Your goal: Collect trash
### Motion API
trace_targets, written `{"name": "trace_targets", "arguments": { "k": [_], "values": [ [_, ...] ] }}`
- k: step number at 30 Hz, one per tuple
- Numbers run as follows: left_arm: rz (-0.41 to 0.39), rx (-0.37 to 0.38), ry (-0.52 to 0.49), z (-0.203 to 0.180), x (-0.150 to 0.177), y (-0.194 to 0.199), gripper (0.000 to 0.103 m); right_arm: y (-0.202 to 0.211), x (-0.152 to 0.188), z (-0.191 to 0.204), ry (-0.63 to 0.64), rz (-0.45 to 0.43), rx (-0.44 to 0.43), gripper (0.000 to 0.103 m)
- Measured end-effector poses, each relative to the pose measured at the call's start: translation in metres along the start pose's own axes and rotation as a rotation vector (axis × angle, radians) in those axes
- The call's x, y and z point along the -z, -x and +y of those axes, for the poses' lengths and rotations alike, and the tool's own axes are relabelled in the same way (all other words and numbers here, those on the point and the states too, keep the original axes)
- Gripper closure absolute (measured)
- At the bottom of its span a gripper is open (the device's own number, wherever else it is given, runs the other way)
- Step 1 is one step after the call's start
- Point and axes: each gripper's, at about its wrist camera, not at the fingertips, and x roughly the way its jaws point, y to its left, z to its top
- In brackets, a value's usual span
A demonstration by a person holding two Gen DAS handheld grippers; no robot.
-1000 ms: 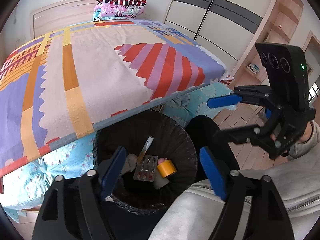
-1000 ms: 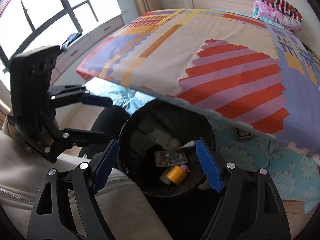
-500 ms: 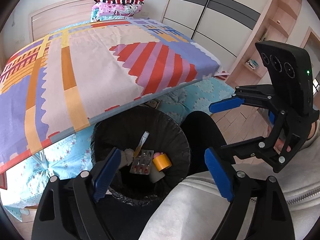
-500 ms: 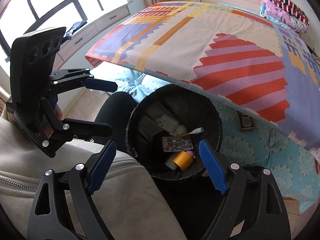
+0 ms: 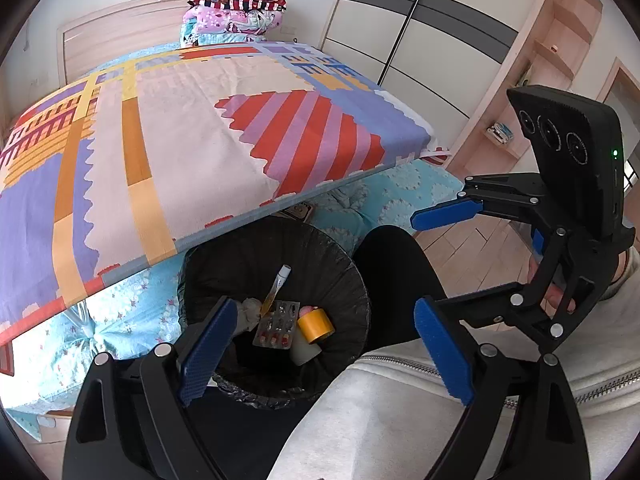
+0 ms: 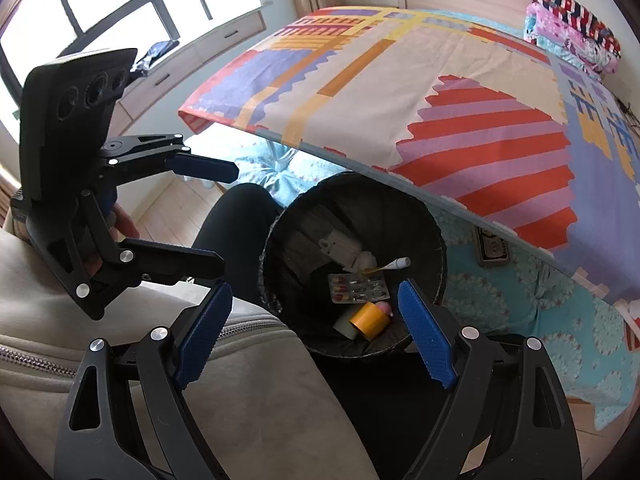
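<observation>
A black-lined trash bin [image 5: 352, 272] [image 6: 436, 240] stands on the floor at the bed's edge. Inside lie a pill blister pack [image 5: 278, 324] [image 6: 358, 288], a yellow tape roll [image 5: 316, 326] [image 6: 370, 316], a thin tube [image 5: 276, 290] [image 6: 386, 266], white packaging [image 6: 340, 244] and crumpled tissue [image 5: 250, 314]. My left gripper [image 5: 320, 344] is open and empty above the bin's near side; it also shows in the right wrist view [image 6: 220, 216]. My right gripper [image 6: 316, 336] is open and empty over the bin; it also shows in the left wrist view [image 5: 420, 260].
A bed [image 5: 192, 132] with a colourful patterned cover fills the space behind the bin, folded bedding [image 5: 236, 12] stacked at its head. Wardrobe doors [image 5: 420, 40] and wooden shelves [image 5: 532, 80] stand at the right. The person's dark-trousered leg [image 5: 392, 264] and grey jacket [image 6: 240, 380] are beside the bin.
Both grippers have pulled back and up from the bin, which now looks smaller and farther. Both stay open and empty. The trash in the bin has not moved.
</observation>
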Motion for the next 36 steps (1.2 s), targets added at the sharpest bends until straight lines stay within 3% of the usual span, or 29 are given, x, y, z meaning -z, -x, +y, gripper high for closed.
{"name": "trace_targets", "arguments": {
  "k": [36],
  "values": [
    [0.004,-0.011,-0.010,-0.0048,0.0014,-0.0029,0.016,0.0010,-0.0006,0.0000,0.002,-0.004,-0.005,0.018]
  ]
}}
